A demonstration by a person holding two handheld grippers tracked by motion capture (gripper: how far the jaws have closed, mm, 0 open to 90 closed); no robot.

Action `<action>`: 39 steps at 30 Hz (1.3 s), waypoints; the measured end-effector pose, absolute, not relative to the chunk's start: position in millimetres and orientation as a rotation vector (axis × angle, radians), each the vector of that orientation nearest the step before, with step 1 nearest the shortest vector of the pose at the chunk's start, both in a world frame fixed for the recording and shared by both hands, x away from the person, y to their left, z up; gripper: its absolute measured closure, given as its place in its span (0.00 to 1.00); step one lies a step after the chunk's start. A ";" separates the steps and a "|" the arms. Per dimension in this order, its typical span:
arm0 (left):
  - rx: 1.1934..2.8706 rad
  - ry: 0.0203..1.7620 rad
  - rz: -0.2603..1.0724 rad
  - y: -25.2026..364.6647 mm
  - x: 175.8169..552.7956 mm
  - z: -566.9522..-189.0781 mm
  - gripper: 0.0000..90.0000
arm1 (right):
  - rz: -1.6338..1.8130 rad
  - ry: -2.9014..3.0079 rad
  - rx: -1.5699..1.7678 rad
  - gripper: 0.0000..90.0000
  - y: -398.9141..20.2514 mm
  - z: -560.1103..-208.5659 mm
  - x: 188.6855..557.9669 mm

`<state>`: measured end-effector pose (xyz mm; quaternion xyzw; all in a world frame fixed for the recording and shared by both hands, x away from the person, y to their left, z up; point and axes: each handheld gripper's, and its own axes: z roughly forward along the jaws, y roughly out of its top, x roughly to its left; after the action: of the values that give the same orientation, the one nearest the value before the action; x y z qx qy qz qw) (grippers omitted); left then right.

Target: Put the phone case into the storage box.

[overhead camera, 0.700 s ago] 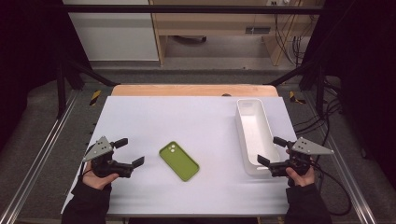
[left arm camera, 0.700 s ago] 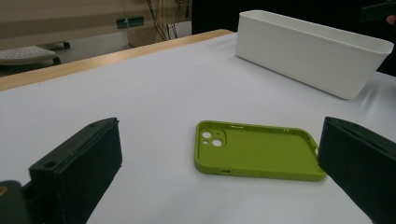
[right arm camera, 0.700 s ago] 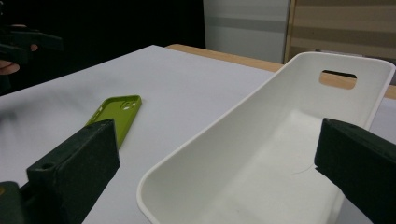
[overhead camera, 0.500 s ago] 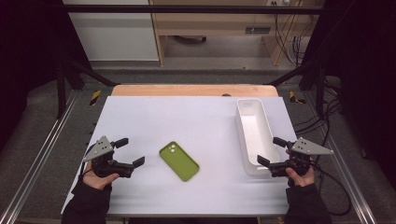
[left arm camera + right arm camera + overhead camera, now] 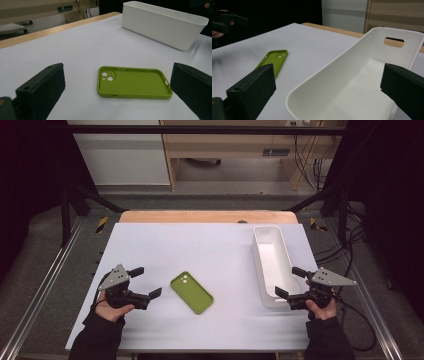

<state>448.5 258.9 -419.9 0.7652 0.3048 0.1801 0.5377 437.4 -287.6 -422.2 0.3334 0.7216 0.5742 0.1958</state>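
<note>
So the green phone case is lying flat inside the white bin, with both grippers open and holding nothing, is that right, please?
Not quite: the green phone case lies flat on the table, left of the white bin, which is empty, as the high view shows. The rest holds: the left gripper and right gripper are open and hold nothing.

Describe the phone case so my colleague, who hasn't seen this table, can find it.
On the white table, look left of the long white bin. Lying flat, hollow side up, is the phone case, the only green thing there.
</note>
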 end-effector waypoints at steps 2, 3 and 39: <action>1.822 0.725 0.426 257.0 449.0 -420.3 0.00 | 1.611 2.022 0.937 0.01 -287.8 -422.1 437.2; 1.834 0.722 0.424 253.5 450.5 -420.7 0.00 | 1.615 2.022 0.937 0.01 -287.8 -422.0 437.1; 2.009 0.788 0.379 217.0 469.1 -440.1 0.09 | 1.603 2.035 0.924 0.01 -286.8 -421.5 437.3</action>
<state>469.1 217.0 -440.1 0.8153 0.3200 0.1538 0.4574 437.3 -286.8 -421.5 0.3296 0.7258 0.5716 0.1946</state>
